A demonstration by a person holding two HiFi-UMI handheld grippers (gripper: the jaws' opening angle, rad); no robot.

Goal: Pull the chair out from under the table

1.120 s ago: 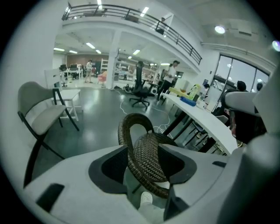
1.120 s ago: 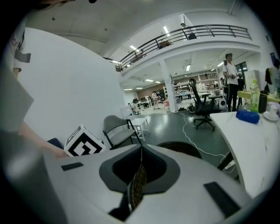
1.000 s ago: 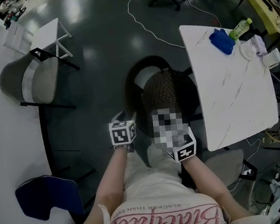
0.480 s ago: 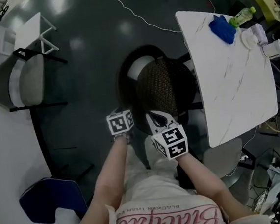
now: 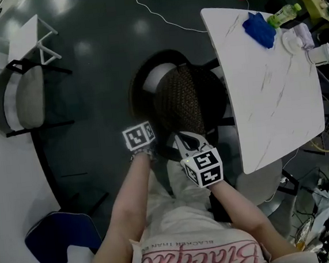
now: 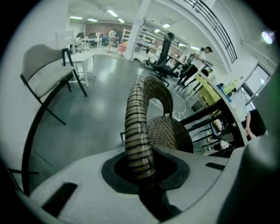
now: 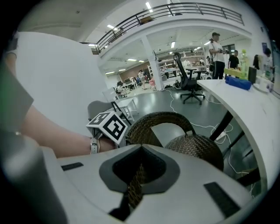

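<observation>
Now, left gripper (image 6: 142, 173): jaws closing around woven chair back (image 6: 135, 118).
Right gripper (image 7: 135, 179): clamped on it too.
Shirt print (image 5: 187, 248): "BLACKER THAN", upside down.

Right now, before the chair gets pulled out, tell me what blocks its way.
Nothing visible does. In the head view the floor beside the wicker chair, away from the white table, lies open; the grey chair stands well off.

Pale shirt (image 5: 182, 227) — pink script lettering (image 5: 194, 262)

Left gripper (image 6: 141, 175) closing on chair rim (image 6: 136, 118); right gripper (image 7: 136, 179) clamps it
</observation>
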